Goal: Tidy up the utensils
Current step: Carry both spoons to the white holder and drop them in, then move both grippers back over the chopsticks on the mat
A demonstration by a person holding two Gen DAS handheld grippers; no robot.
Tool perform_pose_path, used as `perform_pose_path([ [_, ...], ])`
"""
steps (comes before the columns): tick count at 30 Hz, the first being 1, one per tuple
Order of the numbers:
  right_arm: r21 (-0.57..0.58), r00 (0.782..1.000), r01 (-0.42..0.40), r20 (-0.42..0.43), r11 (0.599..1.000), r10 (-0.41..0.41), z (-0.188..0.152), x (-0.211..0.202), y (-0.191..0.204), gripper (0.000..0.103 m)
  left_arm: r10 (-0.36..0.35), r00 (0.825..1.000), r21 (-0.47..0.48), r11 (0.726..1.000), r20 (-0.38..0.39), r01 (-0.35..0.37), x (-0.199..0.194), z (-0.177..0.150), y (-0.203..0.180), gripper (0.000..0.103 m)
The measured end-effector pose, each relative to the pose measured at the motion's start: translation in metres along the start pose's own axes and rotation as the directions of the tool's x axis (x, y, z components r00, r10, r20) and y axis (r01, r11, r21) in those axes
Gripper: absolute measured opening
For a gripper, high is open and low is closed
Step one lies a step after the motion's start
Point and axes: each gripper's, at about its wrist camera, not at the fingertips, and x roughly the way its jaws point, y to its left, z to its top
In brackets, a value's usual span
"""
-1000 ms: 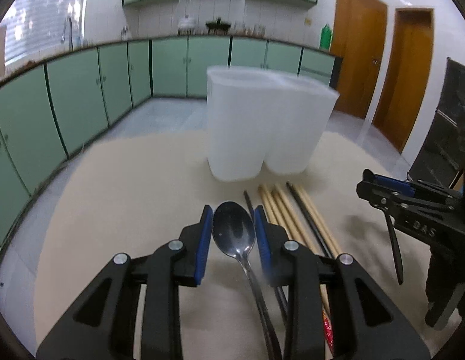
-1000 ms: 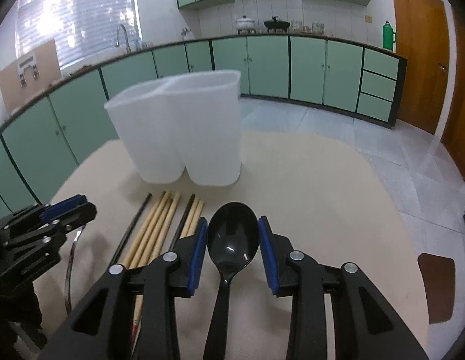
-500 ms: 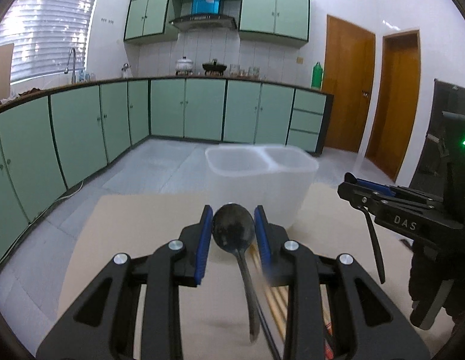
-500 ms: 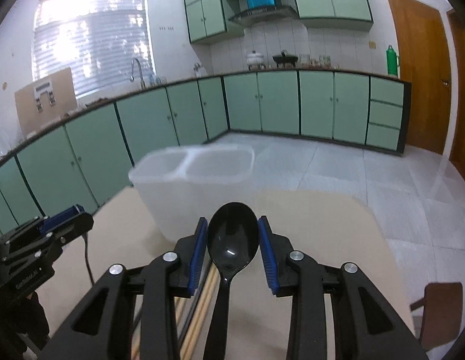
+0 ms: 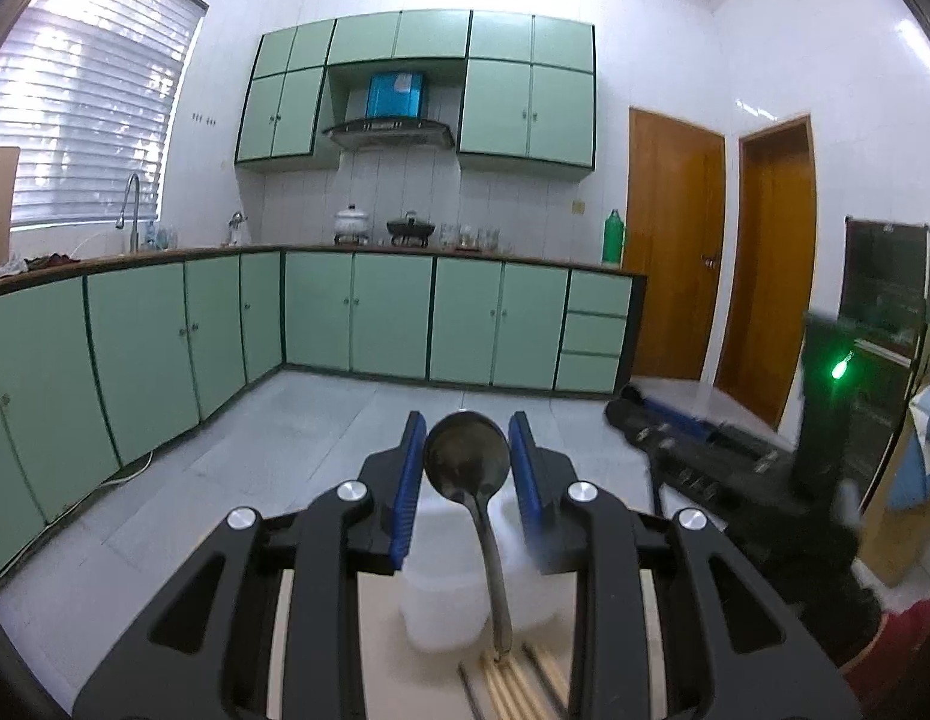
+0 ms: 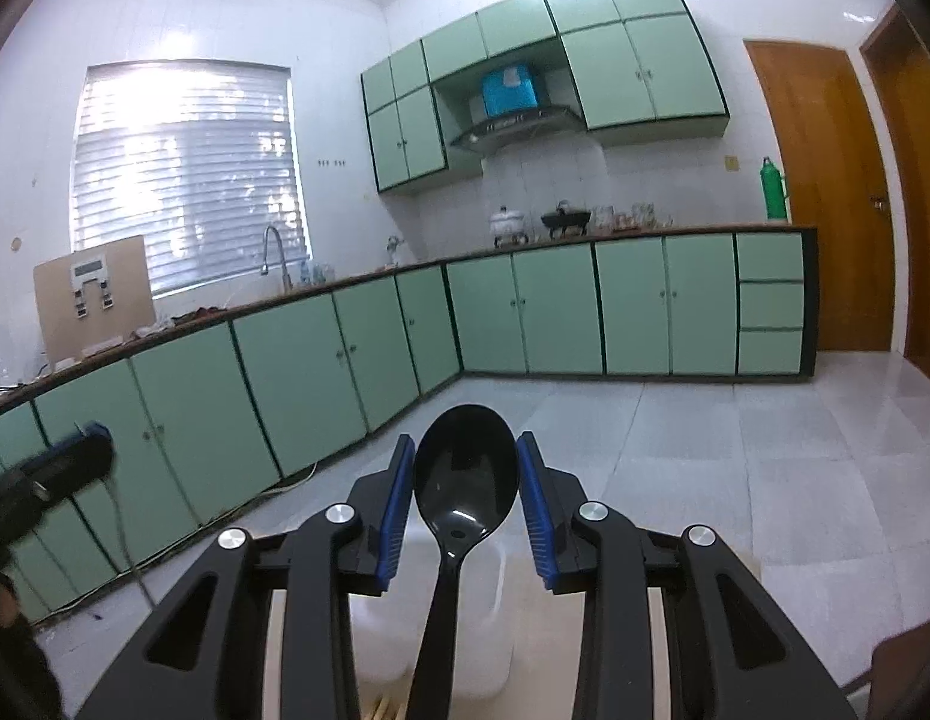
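Note:
My left gripper (image 5: pixel 466 463) is shut on a metal spoon (image 5: pixel 465 461), bowl between the blue pads, handle hanging down toward the table. My right gripper (image 6: pixel 466 474) is shut on a black plastic spoon (image 6: pixel 465 474), held by its bowl the same way. Both point nearly level, high above the table. The white two-compartment holder (image 5: pixel 444 594) shows low between the left fingers, and the same holder (image 6: pixel 378 642) sits low in the right wrist view. Wooden and black chopsticks (image 5: pixel 513 684) lie on the beige table in front of it. The right gripper (image 5: pixel 675 438) appears blurred at the right of the left wrist view.
Green kitchen cabinets (image 5: pixel 357 318) line the far walls across a tiled floor. Two wooden doors (image 5: pixel 675 264) stand at the right. The left gripper (image 6: pixel 51 468) shows blurred at the left edge of the right wrist view.
Both grippers have risen with their spoons and tilted up toward level. The holder and chopsticks have dropped to the bottom of both views. The grips have not changed.

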Motion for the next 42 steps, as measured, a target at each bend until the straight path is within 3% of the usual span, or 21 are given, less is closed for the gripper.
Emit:
perform_pose_path([
  [9, 0.020, 0.998, 0.060, 0.031, 0.998, -0.061, 0.006, 0.059, -0.006, 0.034, 0.041, 0.999, 0.000, 0.999, 0.033, -0.041, 0.057, 0.023, 0.002, 0.027],
  [14, -0.044, 0.995, 0.098, 0.020, 0.994, -0.097, -0.008, 0.079, 0.001, 0.034, 0.058, 0.998, -0.007, 0.998, -0.029, -0.058, 0.092, 0.011, 0.009, 0.027],
  [20, -0.017, 0.997, 0.068, -0.033, 0.998, -0.069, -0.017, 0.081, 0.002, 0.036, 0.061, 0.992, -0.015, 0.998, -0.107, -0.063, 0.099, -0.011, 0.018, 0.028],
  [21, -0.016, 0.997, 0.070, -0.038, 0.997, -0.070, -0.017, 0.080, 0.002, 0.046, 0.064, 0.992, -0.020, 0.998, -0.113, -0.067, 0.097, -0.013, 0.020, 0.028],
  [22, -0.016, 0.997, 0.069, -0.035, 0.997, -0.070, -0.017, 0.077, 0.002, 0.049, 0.070, 0.991, -0.025, 0.997, -0.113, -0.073, 0.094, -0.014, 0.022, 0.029],
  [24, -0.016, 0.997, 0.072, -0.037, 0.997, -0.072, -0.016, 0.070, 0.000, 0.049, 0.072, 0.991, -0.040, 0.996, -0.112, -0.077, 0.087, -0.015, 0.027, 0.037],
  [29, 0.062, 0.997, 0.060, -0.055, 0.996, -0.057, -0.013, 0.041, -0.013, 0.050, 0.079, 0.991, -0.031, 0.996, -0.105, -0.083, 0.061, -0.014, 0.030, 0.042],
  [36, 0.087, 0.987, 0.051, -0.157, 0.995, -0.037, -0.041, -0.027, -0.016, 0.068, 0.073, 0.982, -0.015, 0.997, -0.176, -0.077, 0.001, -0.039, 0.020, 0.059],
  [38, 0.084, 0.979, 0.052, -0.201, 0.995, -0.034, -0.059, -0.050, -0.013, 0.071, 0.078, 0.973, -0.010, 0.997, -0.215, -0.083, -0.016, -0.053, 0.017, 0.062],
  [42, 0.090, 0.950, 0.075, -0.309, 0.993, -0.043, -0.100, -0.092, -0.007, 0.076, 0.072, 0.936, -0.035, 0.995, -0.343, -0.089, -0.047, -0.096, 0.012, 0.067],
])
